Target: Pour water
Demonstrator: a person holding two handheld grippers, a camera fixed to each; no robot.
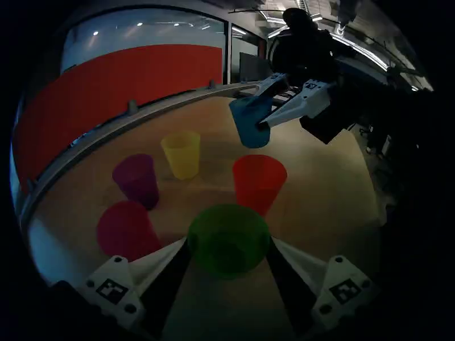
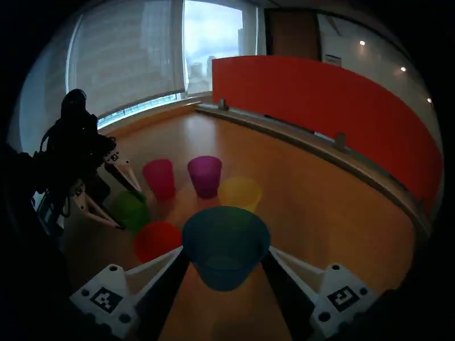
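Left tongs (image 1: 228,245) pinch the green cup (image 1: 228,230), right tongs (image 2: 225,253) the blue cup (image 2: 226,238); four loose cups (image 1: 259,182) stand on the counter (image 1: 321,196), room around.

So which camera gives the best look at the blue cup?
The right gripper view: the blue cup sits close, between the fingers of the right tool, with its inside visible. The left gripper view shows it farther off, tilted, from the side.

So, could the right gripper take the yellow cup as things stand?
Probably not: the right gripper is shut on the blue cup, though the yellow cup stands unblocked just beyond it.
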